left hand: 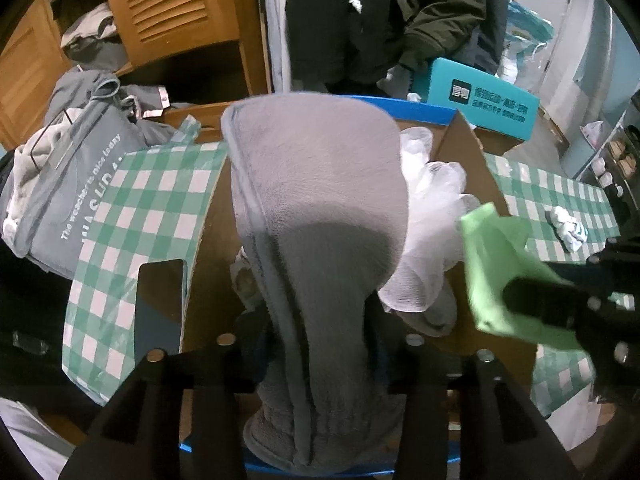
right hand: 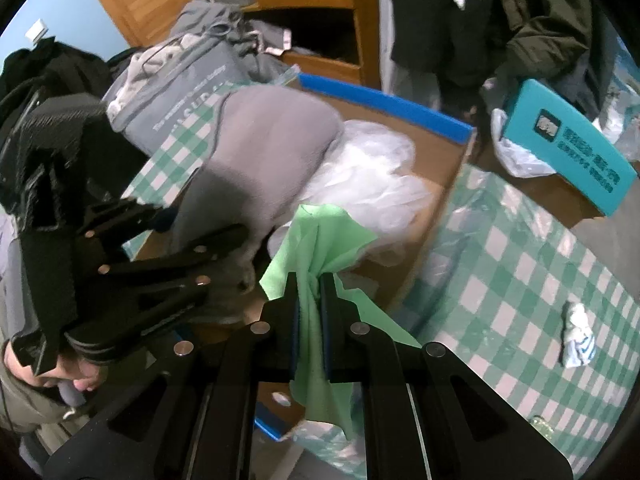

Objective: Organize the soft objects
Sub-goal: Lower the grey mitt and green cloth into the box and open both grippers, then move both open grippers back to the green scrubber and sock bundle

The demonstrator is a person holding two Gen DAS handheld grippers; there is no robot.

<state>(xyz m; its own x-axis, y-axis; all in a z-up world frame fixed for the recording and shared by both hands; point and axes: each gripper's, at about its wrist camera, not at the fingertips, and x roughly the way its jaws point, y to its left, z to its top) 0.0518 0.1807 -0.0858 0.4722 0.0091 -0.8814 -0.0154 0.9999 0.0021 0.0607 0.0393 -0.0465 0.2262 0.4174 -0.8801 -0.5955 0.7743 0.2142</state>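
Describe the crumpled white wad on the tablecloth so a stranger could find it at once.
Start at the open cardboard box on the green-and-white checked tablecloth. Look right of the box, on the bare cloth. The crumpled white wad lies there alone, small, with blue markings, unlike the sheer white mesh inside the box.

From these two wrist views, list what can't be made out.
- Cardboard box floor: both views, covered by the grey fleece and white netting.
- Left gripper jaw pads: left wrist view, buried in the fleece.
- Crumpled white scrap on the checked cloth: too small and blurred to identify.
- Teal box lettering: blurred.
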